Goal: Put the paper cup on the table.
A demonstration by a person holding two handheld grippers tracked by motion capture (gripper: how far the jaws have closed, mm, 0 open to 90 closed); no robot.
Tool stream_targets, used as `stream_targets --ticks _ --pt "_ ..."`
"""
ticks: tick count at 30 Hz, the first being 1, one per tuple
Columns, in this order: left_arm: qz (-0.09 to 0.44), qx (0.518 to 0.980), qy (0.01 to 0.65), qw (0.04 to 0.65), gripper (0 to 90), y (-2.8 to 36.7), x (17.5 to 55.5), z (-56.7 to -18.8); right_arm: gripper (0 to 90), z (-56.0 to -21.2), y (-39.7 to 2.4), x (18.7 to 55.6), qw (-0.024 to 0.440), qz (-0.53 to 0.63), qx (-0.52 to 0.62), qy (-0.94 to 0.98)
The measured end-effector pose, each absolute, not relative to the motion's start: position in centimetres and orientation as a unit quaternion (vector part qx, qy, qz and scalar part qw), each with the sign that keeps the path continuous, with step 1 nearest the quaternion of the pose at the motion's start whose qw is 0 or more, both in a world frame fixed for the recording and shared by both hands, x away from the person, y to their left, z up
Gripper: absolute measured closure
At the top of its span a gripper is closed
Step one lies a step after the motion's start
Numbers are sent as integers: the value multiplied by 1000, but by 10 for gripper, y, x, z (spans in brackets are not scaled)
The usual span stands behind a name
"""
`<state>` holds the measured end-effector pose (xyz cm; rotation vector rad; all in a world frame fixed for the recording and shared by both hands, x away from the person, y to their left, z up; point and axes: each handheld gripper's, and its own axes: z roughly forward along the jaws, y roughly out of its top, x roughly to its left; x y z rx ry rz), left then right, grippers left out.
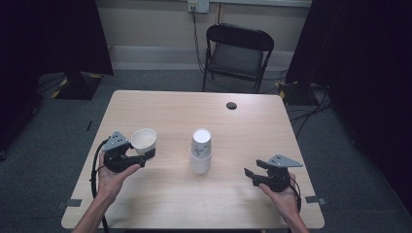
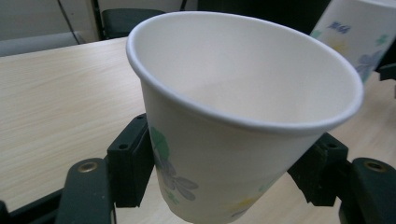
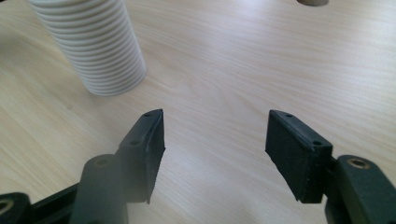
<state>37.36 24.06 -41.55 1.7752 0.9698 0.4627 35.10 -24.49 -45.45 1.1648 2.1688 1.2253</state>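
the left gripper [image 1: 145,156] clamps a paper cup [image 1: 144,140] by its lower wall, mouth up and tilted. it looks light, thin and easily crushed, so a gentle squeeze suits it. the right gripper [image 1: 248,175] is wide and empty, with the cup stack [image 1: 200,151] ahead, off to its left.

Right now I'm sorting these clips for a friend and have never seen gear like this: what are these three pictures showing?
A person sits at a wooden table and holds a hand-operated two-jaw gripper in each hand; no robot arm is involved. The high view looks down from above the person. The other two pictures come from cameras riding on the grippers, looking along their black jaws. The left gripper is shut on a paper cup with a flower print, held by its lower wall with the mouth open. The right gripper hangs over bare wood, jaws open, holding nothing. Mid-table stands a stack of upside-down cups. A folding chair stands beyond the table.
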Motion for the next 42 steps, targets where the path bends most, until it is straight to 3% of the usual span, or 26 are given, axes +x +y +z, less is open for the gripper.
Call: stream_targets --ticks 11,26,33,42 --pt "195 732 410 509 314 242 388 -427 256 -474 -252 367 179 393 443 785" --pt "202 758 417 459 314 243 401 -461 239 -488 -256 364 181 362 453 794" --pt "192 748 441 457 315 251 404 -469 209 -492 -252 366 175 344 453 804" --pt "183 767 434 436 310 246 407 -486 201 -497 -251 362 195 349 445 802"
